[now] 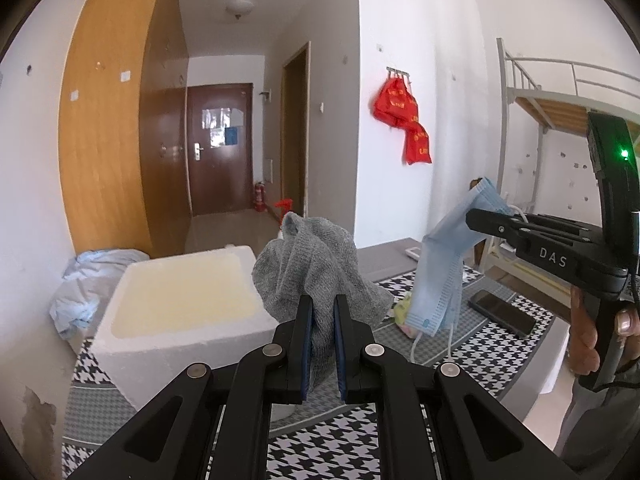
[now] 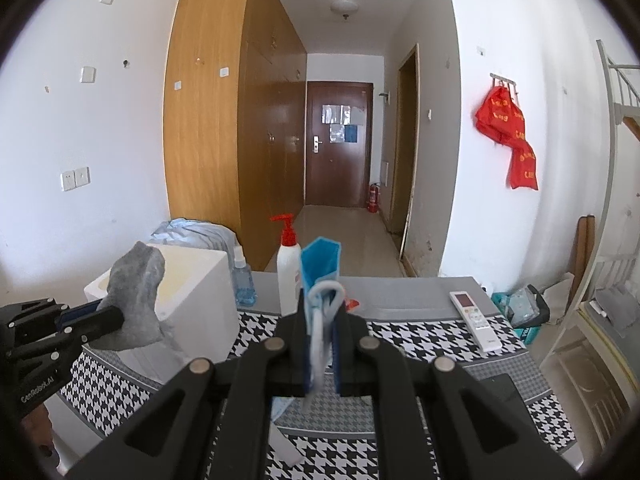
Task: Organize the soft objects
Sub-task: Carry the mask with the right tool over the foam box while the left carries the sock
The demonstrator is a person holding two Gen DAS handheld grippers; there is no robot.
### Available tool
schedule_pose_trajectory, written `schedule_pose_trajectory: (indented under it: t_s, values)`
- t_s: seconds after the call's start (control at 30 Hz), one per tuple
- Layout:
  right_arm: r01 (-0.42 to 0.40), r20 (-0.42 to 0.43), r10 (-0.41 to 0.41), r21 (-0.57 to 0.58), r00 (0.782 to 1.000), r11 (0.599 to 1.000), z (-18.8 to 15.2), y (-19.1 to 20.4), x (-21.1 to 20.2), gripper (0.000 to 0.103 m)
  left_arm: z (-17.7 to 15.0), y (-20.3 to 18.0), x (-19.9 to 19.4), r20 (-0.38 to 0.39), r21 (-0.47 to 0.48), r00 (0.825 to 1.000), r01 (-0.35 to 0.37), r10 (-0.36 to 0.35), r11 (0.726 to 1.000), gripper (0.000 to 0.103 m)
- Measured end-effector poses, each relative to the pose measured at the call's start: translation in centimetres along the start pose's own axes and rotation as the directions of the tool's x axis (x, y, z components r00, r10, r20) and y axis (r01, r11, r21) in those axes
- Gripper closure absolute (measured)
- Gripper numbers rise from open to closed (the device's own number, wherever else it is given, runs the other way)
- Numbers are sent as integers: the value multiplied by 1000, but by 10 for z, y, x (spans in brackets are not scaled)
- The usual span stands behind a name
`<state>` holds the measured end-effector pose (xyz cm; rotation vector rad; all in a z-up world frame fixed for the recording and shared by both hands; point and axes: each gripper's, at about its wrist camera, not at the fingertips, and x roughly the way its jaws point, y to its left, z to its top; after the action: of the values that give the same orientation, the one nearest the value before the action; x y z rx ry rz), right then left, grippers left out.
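Above the table (image 1: 400,452), you hold both tongs raised, each loaded. Your left gripper (image 1: 323,312) is closed nearly fully, with only cloth thickness between the fingers, and it pinches a grey sock (image 1: 316,264). The sock bunches above the jaws, and a short tail hangs below them. Your right gripper (image 2: 322,316) is likewise closed to the thickness of its load, a blue mask (image 2: 320,264). The mask is folded, and its white ear loops sit inside the pinch.

A white foam box (image 1: 180,304) stands open just left of the sock, on the table's far left. It is probably the destination for both items.

Hazards from this position:

1. Sock snag. The hanging tail may catch the box rim if you move sideways at low height. Lift clear of the rim before you cross it.
2. Mask slip. In the left view, most of the mask hangs free below a narrow grip near its top edge. A quick swing may pull it out.
3. Loop tangle. An ear loop caught between the fingers may keep the mask attached after you open the tongs.
4. Collision. The two tongs are near each other, and both loads head left. Move one at a time.
5. Knock-over. A pump bottle (image 2: 289,276) and a spray bottle (image 2: 243,280) stand beside the box. Approach from above.
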<state>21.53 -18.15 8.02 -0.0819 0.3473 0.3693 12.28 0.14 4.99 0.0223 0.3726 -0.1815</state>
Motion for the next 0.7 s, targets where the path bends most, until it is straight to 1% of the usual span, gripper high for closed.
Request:
schedule_pose_trajectory:
  t_s: [0.37, 0.7]
  values:
    - [-40, 26, 40, -5, 999, 999, 13, 15, 1, 93, 11, 13, -6, 29, -7, 997, -72, 72, 997, 92]
    - [-103, 40, 104, -38, 994, 994, 29, 36, 9, 93, 13, 29, -18, 46, -27, 987, -156, 157, 987, 92]
